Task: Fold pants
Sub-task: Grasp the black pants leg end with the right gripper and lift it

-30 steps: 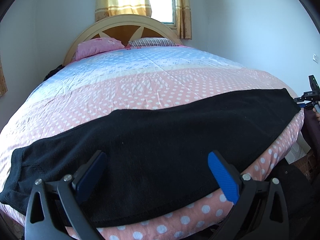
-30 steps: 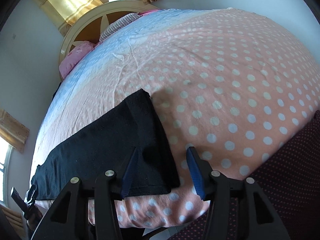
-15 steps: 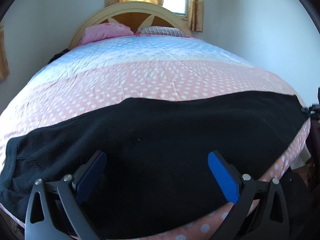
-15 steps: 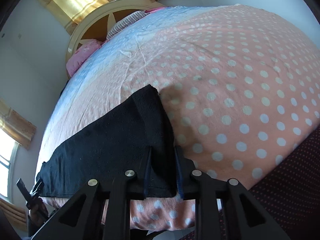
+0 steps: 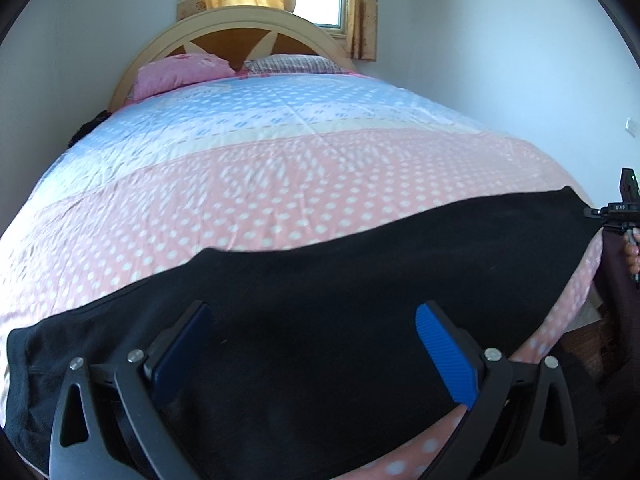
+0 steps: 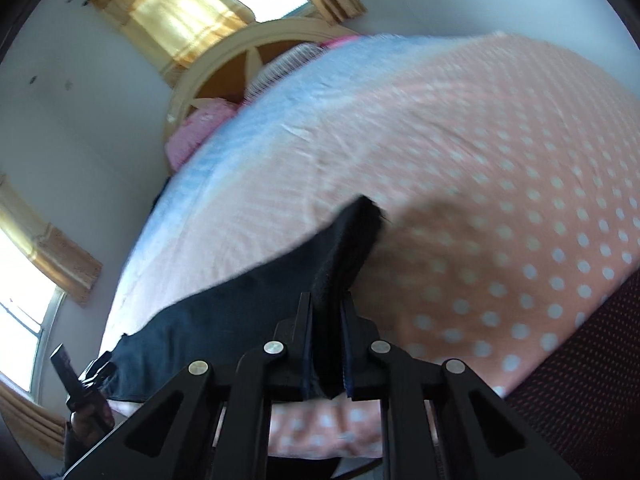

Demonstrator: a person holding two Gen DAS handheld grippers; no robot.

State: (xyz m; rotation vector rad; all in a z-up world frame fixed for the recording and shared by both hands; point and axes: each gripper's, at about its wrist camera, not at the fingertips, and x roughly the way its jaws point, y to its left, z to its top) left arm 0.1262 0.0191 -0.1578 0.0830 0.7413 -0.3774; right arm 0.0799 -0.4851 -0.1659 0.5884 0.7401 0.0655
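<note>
I am pinching the leg end of the pants (image 6: 256, 320) in my right claw (image 6: 326, 344); its jaws have just been closing and the black cloth is now bunched between the pads, with the hem corner lifting off the bed (image 6: 500, 184). My left claw (image 5: 312, 356) is hanging wide open over the waist end, with cloth beneath it but nothing gripped.

The pants are lying flat along the near edge of the bed, long axis running side to side: waist to my left, leg ends to my right. So the cloth is stretching away from my right claw toward the left one, and I judge that the coming fold is turning on that line, with the held end travelling along it toward the waist. My right hand is the nearer one to that end; the left is nearer the waistband.

The near hem is sitting close to the mattress edge, and at the left the waist looks to be drooping over it, so there is little margin on my side. Beyond the pants the spotted cover is lying bare up to the pillows (image 5: 180, 72), giving plenty of room to swing the cloth.
</note>
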